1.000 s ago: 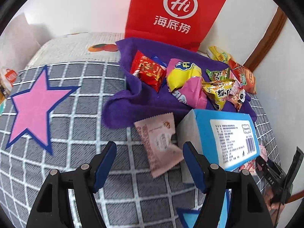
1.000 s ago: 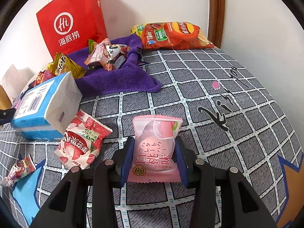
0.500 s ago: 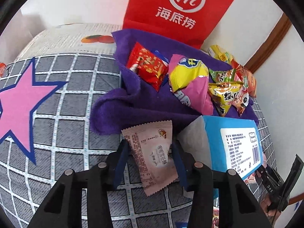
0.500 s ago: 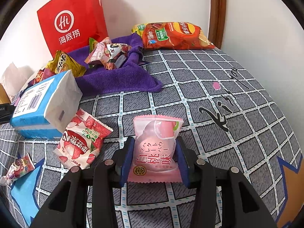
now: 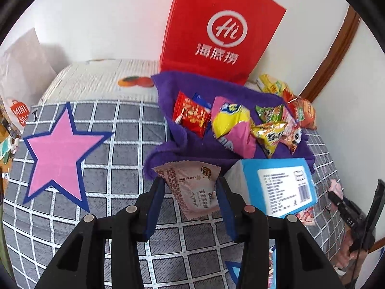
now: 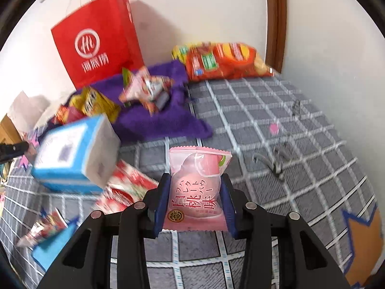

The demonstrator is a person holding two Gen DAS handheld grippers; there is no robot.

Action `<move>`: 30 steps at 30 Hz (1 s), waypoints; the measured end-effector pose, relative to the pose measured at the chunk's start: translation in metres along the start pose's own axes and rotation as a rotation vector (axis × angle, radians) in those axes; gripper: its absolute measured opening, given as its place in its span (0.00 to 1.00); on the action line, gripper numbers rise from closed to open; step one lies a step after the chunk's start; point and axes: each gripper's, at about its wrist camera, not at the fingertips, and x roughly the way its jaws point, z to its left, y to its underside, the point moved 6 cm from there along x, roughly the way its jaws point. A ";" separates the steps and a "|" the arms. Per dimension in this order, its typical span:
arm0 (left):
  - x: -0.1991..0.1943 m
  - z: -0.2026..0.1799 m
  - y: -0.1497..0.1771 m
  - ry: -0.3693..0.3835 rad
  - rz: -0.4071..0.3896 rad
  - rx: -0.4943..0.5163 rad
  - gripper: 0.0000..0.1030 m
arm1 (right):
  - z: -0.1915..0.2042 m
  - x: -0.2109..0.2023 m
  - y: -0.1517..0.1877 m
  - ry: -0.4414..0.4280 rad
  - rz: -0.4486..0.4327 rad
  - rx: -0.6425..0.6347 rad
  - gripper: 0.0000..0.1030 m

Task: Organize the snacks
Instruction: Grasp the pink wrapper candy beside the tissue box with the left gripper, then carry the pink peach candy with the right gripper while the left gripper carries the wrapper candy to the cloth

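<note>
My left gripper (image 5: 191,187) is shut on a pale pink snack packet (image 5: 192,187) and holds it just in front of the purple cloth (image 5: 173,144). Several bright snack bags (image 5: 231,122) lie on that cloth. My right gripper (image 6: 195,189) is shut on a pink peach-flavour snack pack (image 6: 196,192), held above the checked bed cover (image 6: 276,130). The purple cloth shows in the right wrist view (image 6: 154,120) farther back with snacks on it.
A red paper bag (image 5: 221,31) stands against the wall behind the cloth. A blue and white tissue box (image 5: 274,187) lies right of my left gripper. A red strawberry snack pack (image 6: 122,190) lies beside the box. An orange chip bag (image 6: 226,60) lies by the wall.
My left gripper closed on the pale pink packet and lifted it off the cover. My right gripper, still shut on the peach pack, has risen and is moving; its view is blurred.
</note>
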 end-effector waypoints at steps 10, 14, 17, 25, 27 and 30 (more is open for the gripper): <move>-0.028 -0.013 -0.024 0.023 -0.063 0.005 0.41 | 0.027 -0.033 -0.059 -0.001 -0.052 -0.033 0.39; -0.034 -0.017 -0.035 0.022 -0.087 0.014 0.41 | 0.040 -0.035 -0.078 -0.039 -0.061 -0.025 0.39; -0.036 -0.021 -0.046 0.025 -0.100 0.019 0.41 | 0.050 -0.033 -0.091 -0.061 -0.067 -0.021 0.39; -0.028 -0.033 -0.074 0.002 -0.128 0.072 0.41 | 0.077 -0.011 -0.124 -0.103 -0.068 -0.044 0.39; -0.025 -0.036 -0.079 -0.011 -0.136 0.088 0.41 | 0.084 -0.004 -0.133 -0.116 -0.062 -0.054 0.39; -0.018 -0.039 -0.087 -0.025 -0.141 0.108 0.41 | 0.092 0.007 -0.143 -0.126 -0.058 -0.068 0.39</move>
